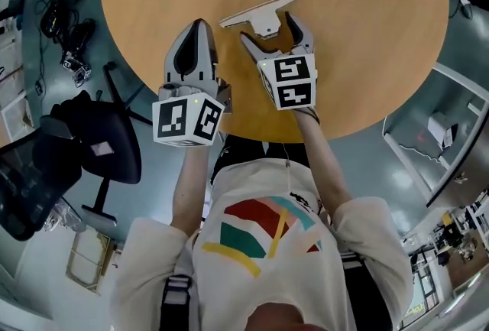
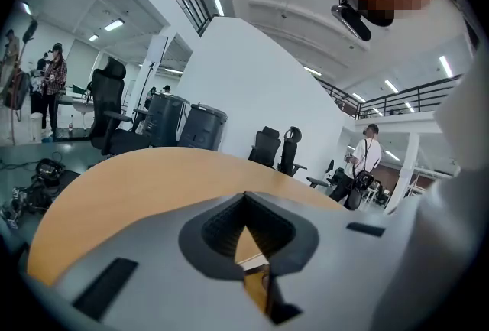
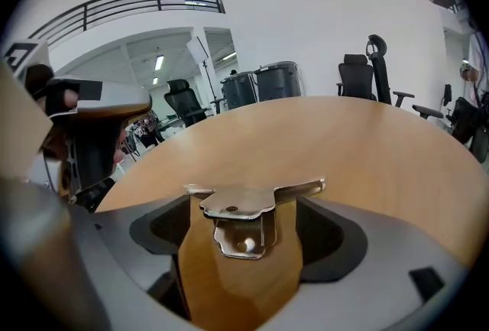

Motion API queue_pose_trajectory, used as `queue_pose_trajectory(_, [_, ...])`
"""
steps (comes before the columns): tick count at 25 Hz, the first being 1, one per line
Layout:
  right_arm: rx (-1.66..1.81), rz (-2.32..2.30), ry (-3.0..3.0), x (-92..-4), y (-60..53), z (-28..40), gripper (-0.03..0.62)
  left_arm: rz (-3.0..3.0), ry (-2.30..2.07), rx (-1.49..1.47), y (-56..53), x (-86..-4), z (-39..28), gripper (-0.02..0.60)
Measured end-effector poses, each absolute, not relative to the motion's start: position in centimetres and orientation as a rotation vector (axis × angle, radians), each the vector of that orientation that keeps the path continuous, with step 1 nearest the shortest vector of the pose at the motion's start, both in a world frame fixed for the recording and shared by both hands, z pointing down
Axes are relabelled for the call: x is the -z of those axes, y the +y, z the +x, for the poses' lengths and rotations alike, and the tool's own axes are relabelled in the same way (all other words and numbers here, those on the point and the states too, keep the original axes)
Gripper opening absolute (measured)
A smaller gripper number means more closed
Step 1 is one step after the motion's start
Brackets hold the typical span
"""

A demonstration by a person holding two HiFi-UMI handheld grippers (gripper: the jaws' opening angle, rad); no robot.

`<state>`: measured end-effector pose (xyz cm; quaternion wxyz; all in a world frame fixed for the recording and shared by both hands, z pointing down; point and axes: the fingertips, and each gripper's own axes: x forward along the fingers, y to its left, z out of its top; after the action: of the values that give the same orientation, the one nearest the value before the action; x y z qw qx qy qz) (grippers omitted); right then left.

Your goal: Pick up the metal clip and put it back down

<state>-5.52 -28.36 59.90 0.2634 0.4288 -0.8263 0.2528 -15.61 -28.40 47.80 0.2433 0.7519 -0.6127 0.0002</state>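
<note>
The metal clip (image 1: 260, 14) lies flat on the round wooden table (image 1: 367, 24), its wide bar pointing away from me. My right gripper (image 1: 273, 31) stands open with the clip's tab end between its two fingers, which do not press on it. In the right gripper view the clip (image 3: 243, 209) sits between the grey fingers (image 3: 157, 228) with bare table on both sides of its tab. My left gripper (image 1: 199, 25) rests shut on the table just left of the clip, holding nothing. Its jaws (image 2: 246, 201) meet at the tip in the left gripper view.
The table's near edge (image 1: 229, 131) runs just under both grippers. A black office chair (image 1: 99, 142) stands on the floor at the left, with cables and gear (image 1: 72, 54) beyond it. A white shelf unit (image 1: 432, 134) stands at the right.
</note>
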Motion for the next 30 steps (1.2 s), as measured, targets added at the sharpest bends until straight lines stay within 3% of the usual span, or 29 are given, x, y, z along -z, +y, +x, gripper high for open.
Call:
queue_pose_trajectory(4, [-0.636, 1.213, -2.176, -60.2, -28.8, -5.3, 0.422, 2.041, -1.682, -0.005, -28.5, -48.4, -15.4, 0.043])
queue_pose_trajectory(6, [-0.563, 1.237, -2.152, -60.1, -28.9, -4.9, 0.307, 2.038, -1.68, -0.021, -28.3, -48.6, -15.2, 0.043])
queue_pose_trajectory(7, [-0.533, 1.242, -2.147, -60.1, -28.9, -4.8, 0.291, 2.037, -1.677, -0.033, -28.2, -48.8, -15.2, 0.043])
queue_pose_trajectory(20, [-0.489, 1.23, -2.236, -57.2, -28.7, -5.6, 0.281, 2.052, -1.693, -0.001, -27.4, -47.0, -16.4, 0.043])
queue_pose_trajectory(30, [-0.373, 1.497, -2.482, -39.2, -28.5, -1.2, 0.281, 2.212, -1.724, 0.097, -26.3, -37.1, -15.0, 0.043])
